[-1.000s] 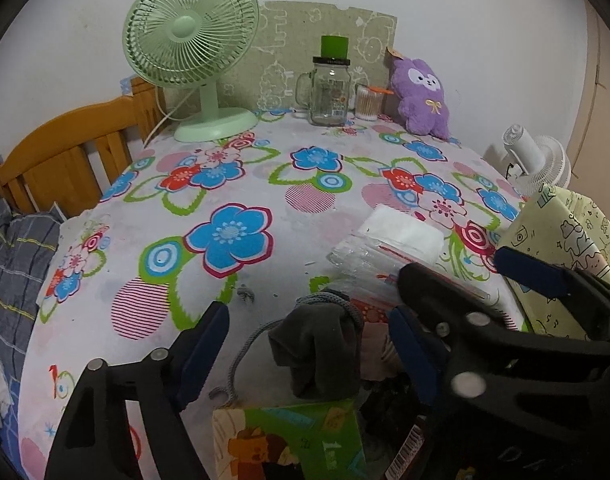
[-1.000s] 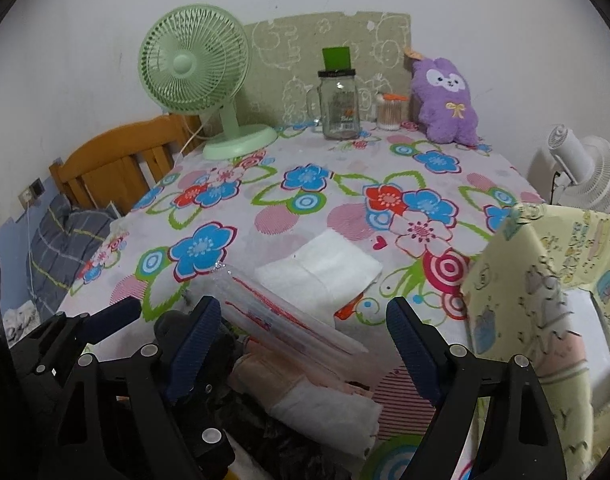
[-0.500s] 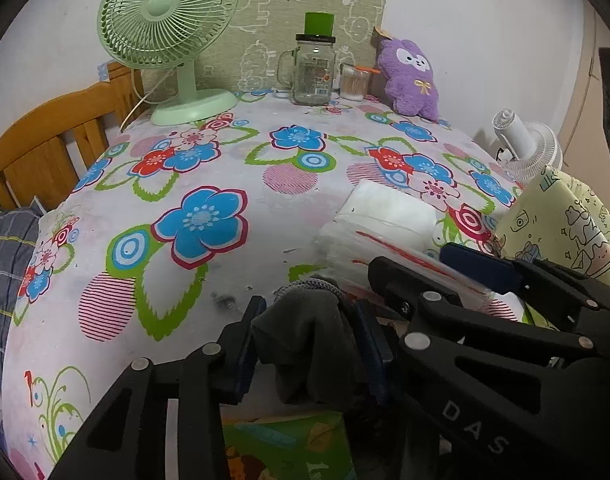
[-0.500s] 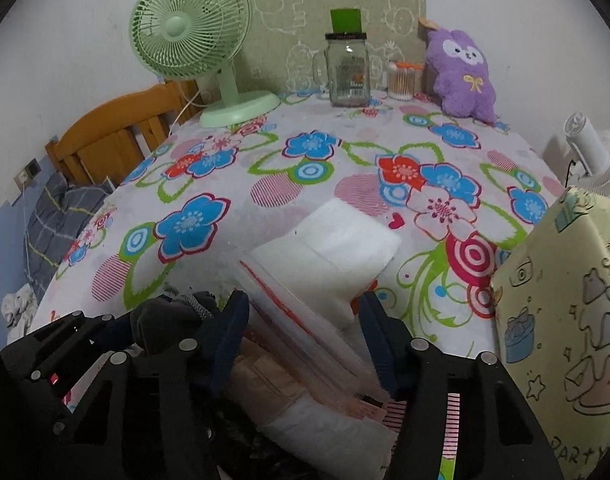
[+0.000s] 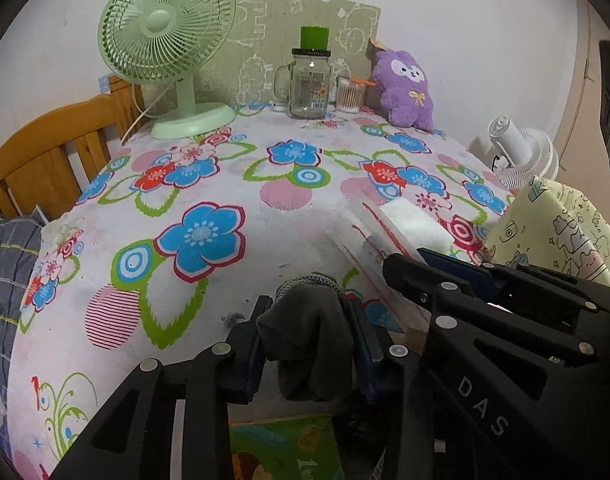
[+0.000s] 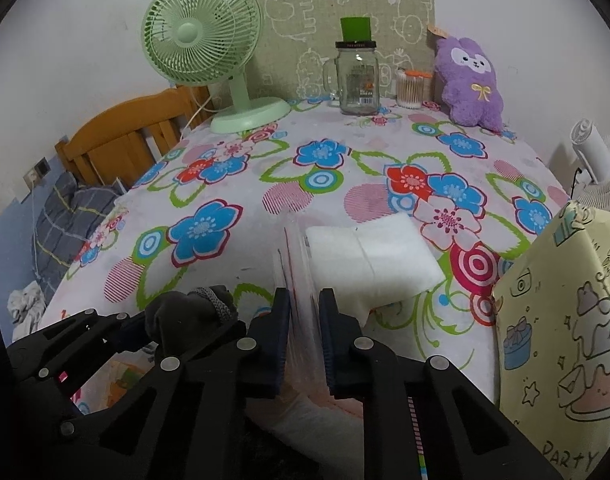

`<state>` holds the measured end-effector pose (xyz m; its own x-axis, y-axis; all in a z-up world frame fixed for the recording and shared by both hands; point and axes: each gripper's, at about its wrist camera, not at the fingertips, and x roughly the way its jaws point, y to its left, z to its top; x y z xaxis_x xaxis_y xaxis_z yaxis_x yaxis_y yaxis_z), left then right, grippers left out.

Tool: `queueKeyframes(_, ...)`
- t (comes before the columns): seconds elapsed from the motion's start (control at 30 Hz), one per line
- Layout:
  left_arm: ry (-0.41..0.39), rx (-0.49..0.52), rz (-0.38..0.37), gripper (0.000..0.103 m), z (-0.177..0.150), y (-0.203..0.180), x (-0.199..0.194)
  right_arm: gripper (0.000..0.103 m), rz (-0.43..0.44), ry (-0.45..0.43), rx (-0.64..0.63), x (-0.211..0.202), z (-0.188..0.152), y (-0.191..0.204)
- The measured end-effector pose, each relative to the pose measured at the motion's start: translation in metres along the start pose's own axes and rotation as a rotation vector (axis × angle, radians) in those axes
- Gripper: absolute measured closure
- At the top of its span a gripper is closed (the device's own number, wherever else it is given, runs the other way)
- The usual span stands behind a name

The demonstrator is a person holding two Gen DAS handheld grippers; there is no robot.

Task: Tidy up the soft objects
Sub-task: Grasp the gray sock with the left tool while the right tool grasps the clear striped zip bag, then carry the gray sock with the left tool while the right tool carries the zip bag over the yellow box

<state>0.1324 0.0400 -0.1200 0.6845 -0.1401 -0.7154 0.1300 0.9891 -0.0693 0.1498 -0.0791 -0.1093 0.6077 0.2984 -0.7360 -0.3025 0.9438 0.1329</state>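
Note:
A dark grey sock (image 5: 305,336) with a knitted cuff hangs between the blue pads of my left gripper (image 5: 307,320), which is shut on it at the table's near edge. The same sock (image 6: 193,316) shows at lower left in the right wrist view. My right gripper (image 6: 304,320) is shut on the edge of a clear zip bag (image 6: 295,256) with a red seal line. A folded white cloth (image 6: 369,260) lies just behind the bag, which shows in the left wrist view as the clear zip bag (image 5: 369,236), close to the right of the sock.
On the flowered tablecloth (image 6: 233,184) stand a green fan (image 6: 203,28), a glass jar mug (image 6: 357,80), a cotton swab tub (image 6: 412,90) and a purple plush (image 6: 471,80) at the back. A yellow patterned bag (image 6: 561,320) stands at right, a wooden headboard (image 5: 45,152) at left.
Both grippers went from wide open to shut: the left one closed on the grey sock, the right one on the clear bag's edge. Both hands stayed about where they were.

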Motion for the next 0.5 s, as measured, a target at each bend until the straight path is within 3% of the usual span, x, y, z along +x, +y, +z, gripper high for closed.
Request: queueKeyframes(0.5,-0.080,0.013,0.032,0.066,0.011,-0.010,-0.034,0.087,0.016,-0.082,-0.002,-0.042,0.009,0.003)
